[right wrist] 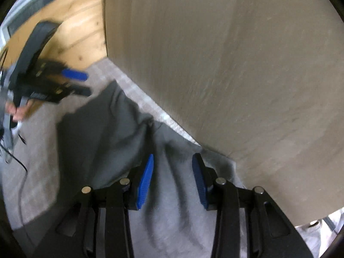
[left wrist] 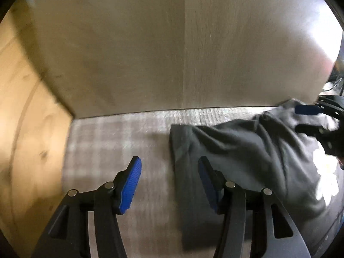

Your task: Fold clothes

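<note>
A dark grey garment [left wrist: 240, 157] lies crumpled on a pale checked cloth surface [left wrist: 103, 142], with a white print [left wrist: 326, 176] near its right side. My left gripper [left wrist: 169, 185] is open and empty; its right finger hangs over the garment's left edge. My right gripper [right wrist: 173, 180] is open above the garment [right wrist: 103, 133], with grey cloth showing between its jaws but not pinched. In the left wrist view the right gripper [left wrist: 309, 118] shows at the far right over the garment. In the right wrist view the left gripper [right wrist: 79, 83] shows at the upper left, open.
A tall beige panel [left wrist: 172, 43] stands right behind the checked surface and garment [right wrist: 236, 64]. A wooden board [left wrist: 23, 118] walls the left side. Dark cables [right wrist: 15, 150] trail at the left edge of the right wrist view.
</note>
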`<state>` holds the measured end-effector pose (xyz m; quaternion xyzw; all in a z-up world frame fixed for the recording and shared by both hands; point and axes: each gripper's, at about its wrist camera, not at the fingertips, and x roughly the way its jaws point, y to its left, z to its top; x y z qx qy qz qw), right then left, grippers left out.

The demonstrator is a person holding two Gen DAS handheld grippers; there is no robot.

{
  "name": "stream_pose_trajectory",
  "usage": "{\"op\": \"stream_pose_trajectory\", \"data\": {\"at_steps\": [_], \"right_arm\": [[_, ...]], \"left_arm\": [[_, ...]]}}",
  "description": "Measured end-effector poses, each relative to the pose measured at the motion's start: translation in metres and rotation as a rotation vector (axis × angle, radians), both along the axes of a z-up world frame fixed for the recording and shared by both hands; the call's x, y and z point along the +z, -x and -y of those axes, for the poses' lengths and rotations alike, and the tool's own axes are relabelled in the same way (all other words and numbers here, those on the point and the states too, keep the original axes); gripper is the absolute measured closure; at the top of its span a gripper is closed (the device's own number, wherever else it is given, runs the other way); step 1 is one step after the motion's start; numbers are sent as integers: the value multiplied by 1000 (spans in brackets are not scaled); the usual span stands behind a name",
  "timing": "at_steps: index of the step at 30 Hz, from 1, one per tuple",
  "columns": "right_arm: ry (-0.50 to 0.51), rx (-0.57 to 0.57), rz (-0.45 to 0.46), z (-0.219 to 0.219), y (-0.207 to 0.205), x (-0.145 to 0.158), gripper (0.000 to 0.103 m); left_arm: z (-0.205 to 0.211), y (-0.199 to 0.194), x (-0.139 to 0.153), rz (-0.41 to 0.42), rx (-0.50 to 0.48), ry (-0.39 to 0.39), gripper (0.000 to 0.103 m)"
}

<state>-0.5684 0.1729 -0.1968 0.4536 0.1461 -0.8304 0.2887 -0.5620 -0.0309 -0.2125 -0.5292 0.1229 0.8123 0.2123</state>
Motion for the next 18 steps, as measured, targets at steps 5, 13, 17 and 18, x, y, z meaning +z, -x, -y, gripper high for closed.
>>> {"op": "stream_pose_trajectory", "data": {"at_steps": [5,13,17,18], "right_arm": [[-57,-19,6,0,7,-18,71],[-95,-43,6,0,11,-24,71],[-28,-10,-7,10,5,-3,71],[1,11,-13,15,4,5,71]], "left_arm": [[-14,1,-19,-9,-35,26,54],[-5,-9,-6,12,-34,-2,85],[34,-41,17,14,73,-72,64],[42,-54,21,24,96,-84,60]]}}
